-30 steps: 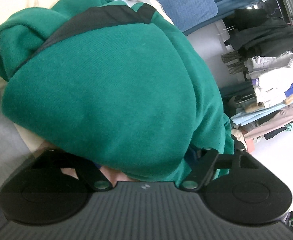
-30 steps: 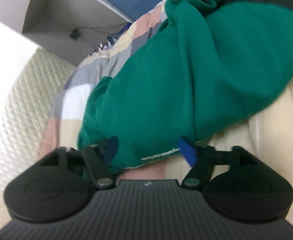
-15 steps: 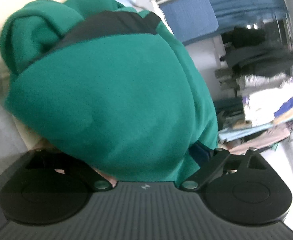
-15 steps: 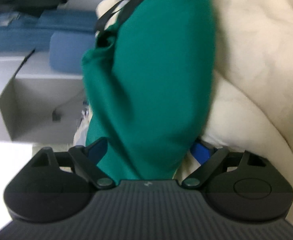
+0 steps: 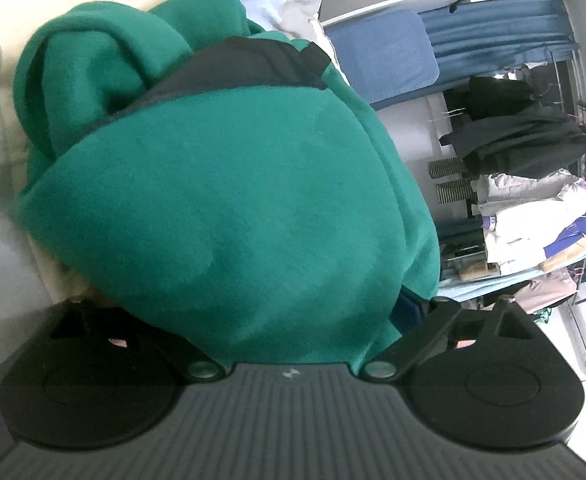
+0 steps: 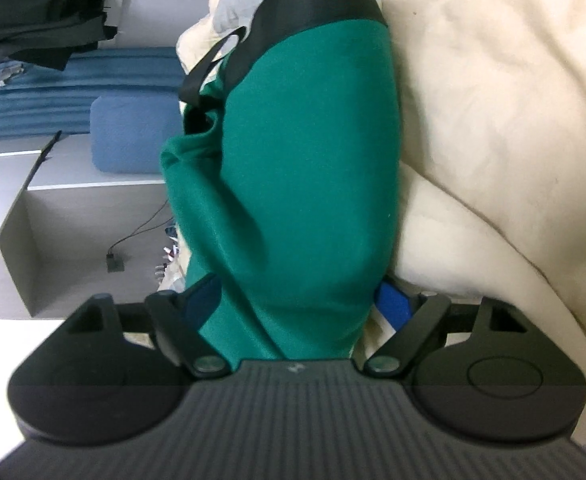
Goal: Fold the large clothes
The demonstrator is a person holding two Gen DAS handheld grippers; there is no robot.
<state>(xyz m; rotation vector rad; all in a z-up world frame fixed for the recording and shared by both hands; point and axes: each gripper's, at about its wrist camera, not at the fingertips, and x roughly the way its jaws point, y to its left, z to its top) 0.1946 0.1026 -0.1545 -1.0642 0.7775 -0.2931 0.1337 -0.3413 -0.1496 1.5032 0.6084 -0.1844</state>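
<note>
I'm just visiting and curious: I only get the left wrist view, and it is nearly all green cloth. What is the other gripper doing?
Observer: The right gripper has the same green garment between its blue pads; I cannot tell whether they pinch it.
Visitor: Does anything dangle from the cloth?
Observer: Yes, a thin black strap loops off the black band at its far end.
Visitor: What else is over there?
Observer: An open grey shelf with a cable lying inside it.
</note>
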